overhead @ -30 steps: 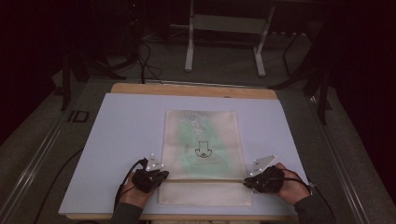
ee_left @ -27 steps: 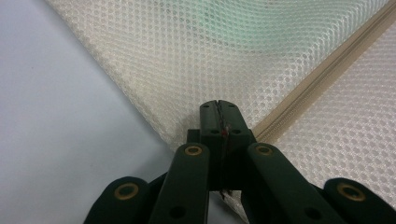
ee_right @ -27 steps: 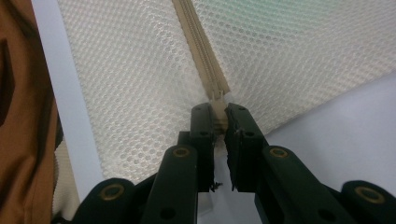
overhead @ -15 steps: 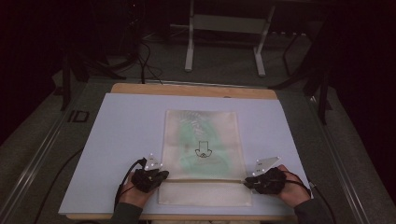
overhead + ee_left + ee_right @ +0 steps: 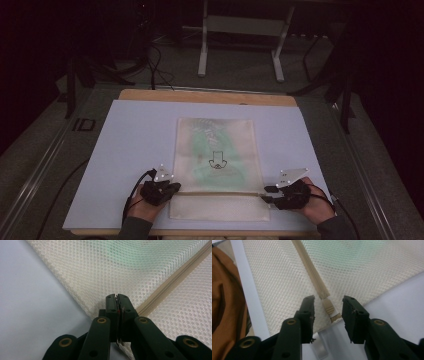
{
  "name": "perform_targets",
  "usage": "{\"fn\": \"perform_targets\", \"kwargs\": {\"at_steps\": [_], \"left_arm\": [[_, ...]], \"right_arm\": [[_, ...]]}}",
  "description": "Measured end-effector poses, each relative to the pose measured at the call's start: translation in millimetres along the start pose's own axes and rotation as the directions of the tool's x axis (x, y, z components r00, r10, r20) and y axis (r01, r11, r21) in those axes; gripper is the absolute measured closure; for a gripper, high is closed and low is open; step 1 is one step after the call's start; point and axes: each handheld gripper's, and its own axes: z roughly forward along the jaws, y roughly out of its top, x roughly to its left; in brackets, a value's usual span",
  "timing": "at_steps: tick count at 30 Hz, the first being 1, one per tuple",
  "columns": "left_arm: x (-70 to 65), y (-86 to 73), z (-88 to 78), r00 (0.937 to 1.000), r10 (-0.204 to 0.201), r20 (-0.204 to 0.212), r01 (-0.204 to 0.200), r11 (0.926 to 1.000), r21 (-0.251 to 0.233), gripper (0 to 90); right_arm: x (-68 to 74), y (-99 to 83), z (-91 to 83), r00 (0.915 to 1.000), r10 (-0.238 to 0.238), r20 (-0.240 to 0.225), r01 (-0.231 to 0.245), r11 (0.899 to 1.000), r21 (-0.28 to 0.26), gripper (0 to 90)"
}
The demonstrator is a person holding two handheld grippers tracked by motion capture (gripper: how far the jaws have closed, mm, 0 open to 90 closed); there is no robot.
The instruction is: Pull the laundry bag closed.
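A cream mesh bag (image 5: 215, 150) lies flat on the white sheet, with a green item (image 5: 200, 155) inside and a black arrow print (image 5: 216, 161) on it. Its zipper (image 5: 220, 193) runs across near the front. My left gripper (image 5: 172, 189) (image 5: 116, 296) pinches the bag's left edge beside the zipper (image 5: 172, 282); its jaws have just been easing apart slightly, mesh still pressed between them. My right gripper (image 5: 267, 194) (image 5: 328, 300) sits at the zipper's right end. Its jaws have just been opening, and the zipper pull (image 5: 329, 307) lies untouched between them.
The white sheet (image 5: 135, 140) covers a wooden table (image 5: 200, 96). A metal stand (image 5: 240, 50) and cables are on the dark floor behind. A brown sleeve (image 5: 224, 302) shows at the left of the right gripper view.
The right gripper's jaws have parted at the zipper's right end. The left gripper and the bag have kept their place.
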Motion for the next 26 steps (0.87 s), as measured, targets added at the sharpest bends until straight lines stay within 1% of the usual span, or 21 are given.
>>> {"fn": "perform_targets", "kwargs": {"at_steps": [5, 11, 17, 20, 23, 25, 26], "left_arm": [[-0.1, 0.6, -0.2, 1.0000, 0.002, -0.001, -0.002, 1.0000, 0.005, 86.9], [-2.6, 2.0, -0.3, 0.9994, 0.027, -0.023, -0.027, 0.9996, 0.011, 86.9], [-3.3, 2.3, -0.7, 0.9987, 0.039, -0.033, -0.039, 0.9992, 0.013, 86.9], [-4.1, 2.9, -1.1, 0.9978, 0.047, -0.046, -0.046, 0.9989, 0.008, 86.9], [-2.5, 2.9, -3.2, 0.9971, 0.045, -0.061, -0.045, 0.9990, -0.001, 86.9], [-0.1, 2.3, -5.3, 0.9971, 0.028, -0.071, -0.029, 0.9994, -0.020, 86.5], [-0.1, 2.3, -5.3, 0.9971, 0.028, -0.071, -0.029, 0.9994, -0.020, 85.5]], "right_arm": [[-2.4, -1.5, -0.4, 0.9994, 0.029, 0.015, -0.029, 0.999, -0.022, 59.6], [-5.6, -3.6, 3.2, 0.9976, 0.066, 0.021, -0.065, 0.997, -0.042, 57.4], [-10.5, -6.7, 3.8, 0.9924, 0.112, 0.050, -0.108, 0.991, -0.073, 54.2], [-11.9, -8.2, 5.2, 0.9899, 0.127, 0.062, -0.122, 0.989, -0.082, 52.8], [-12.5, -8.6, 8.6, 0.9884, 0.137, 0.065, -0.131, 0.987, -0.091, 50.0], [-14.1, -9.3, 10.8, 0.9859, 0.151, 0.072, -0.145, 0.986, -0.088, 47.3], [-15.1, -9.8, 11.6, 0.9839, 0.162, 0.076, -0.155, 0.984, -0.089, 46.5]]}}
